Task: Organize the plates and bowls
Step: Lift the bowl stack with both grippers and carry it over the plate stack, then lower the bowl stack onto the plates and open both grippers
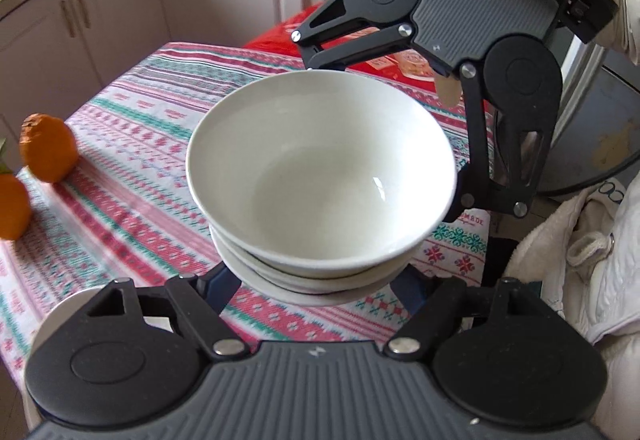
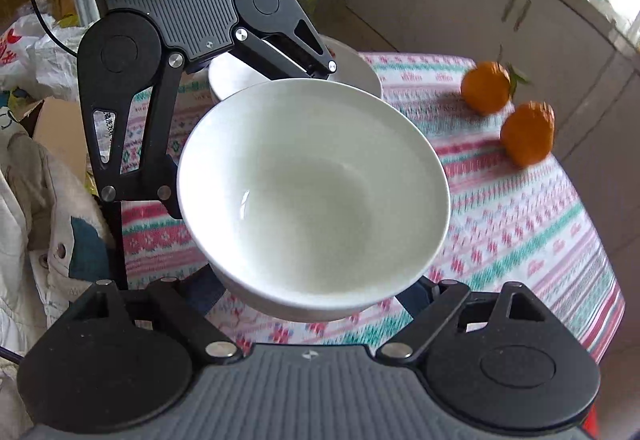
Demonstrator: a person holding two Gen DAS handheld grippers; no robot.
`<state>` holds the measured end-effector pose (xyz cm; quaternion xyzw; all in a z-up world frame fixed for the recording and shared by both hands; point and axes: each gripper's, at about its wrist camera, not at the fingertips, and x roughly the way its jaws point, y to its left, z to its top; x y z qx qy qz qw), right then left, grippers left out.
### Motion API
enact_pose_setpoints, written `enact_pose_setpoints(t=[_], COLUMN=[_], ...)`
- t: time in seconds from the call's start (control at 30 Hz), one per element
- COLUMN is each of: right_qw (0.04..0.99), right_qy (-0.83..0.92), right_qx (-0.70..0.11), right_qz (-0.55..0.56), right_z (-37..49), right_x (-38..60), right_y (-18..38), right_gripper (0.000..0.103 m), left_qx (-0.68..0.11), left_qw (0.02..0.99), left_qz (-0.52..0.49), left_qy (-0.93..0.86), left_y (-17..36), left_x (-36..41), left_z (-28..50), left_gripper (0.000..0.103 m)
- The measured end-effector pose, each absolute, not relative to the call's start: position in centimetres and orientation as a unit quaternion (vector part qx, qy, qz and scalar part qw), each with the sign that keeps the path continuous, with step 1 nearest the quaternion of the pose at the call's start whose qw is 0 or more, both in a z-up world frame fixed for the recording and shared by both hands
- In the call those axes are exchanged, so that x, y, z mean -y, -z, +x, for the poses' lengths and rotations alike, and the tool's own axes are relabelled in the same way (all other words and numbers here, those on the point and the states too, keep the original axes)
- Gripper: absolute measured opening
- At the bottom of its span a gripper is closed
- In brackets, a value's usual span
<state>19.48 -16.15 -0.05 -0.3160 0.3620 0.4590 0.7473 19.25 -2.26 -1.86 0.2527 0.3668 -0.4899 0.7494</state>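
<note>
the left gripper grips the white bowl at its 6 o'clock side, above a plate on the patterned tablecloth. the right gripper clamps the same bowl from the opposite side. two oranges sit farther away at 9 o'clock.

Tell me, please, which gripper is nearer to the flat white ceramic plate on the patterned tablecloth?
Left. The left gripper hangs over the plate; the right gripper is across the white bowl from it.
</note>
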Motion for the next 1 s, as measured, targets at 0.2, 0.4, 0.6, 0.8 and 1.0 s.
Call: enact_pose_setpoints(t=[0.2, 0.4, 0.6, 0.8, 1.0], right_qw=[0.738, 0.714, 0.695, 0.686, 0.681], right_qy=[-0.478, -0.512, -0.540, -0.557, -0.561], right_qx=[-0.327, -0.304, -0.285, -0.290, -0.299], right_qz=[-0.346, -0.368, -0.379, -0.368, -0.363], right_z=[20.6, 23.0, 25.1, 27.0, 27.8], right_x=[12.9, 8.7, 4.9, 2.5, 1.3], right_y=[-1.5, -1.8, -1.4, 0.1, 1.1], right_gripper=[0.092, 0.092, 0.092, 0.092, 0.092], left_qx=[-0.357, -0.364, -0.375, -0.387, -0.401], left_qw=[0.781, 0.809, 0.825, 0.830, 0.827], left_qz=[0.249, 0.237, 0.230, 0.234, 0.225], left_qy=[0.449, 0.396, 0.355, 0.328, 0.323], left_y=[0.4, 0.0, 0.3, 1.4, 2.3], left_x=[-0.7, -4.3, -7.5, -9.2, -10.0], left_z=[19.4, 19.8, 20.8, 21.3, 22.3], left_gripper=[0.080, 0.080, 0.080, 0.080, 0.080])
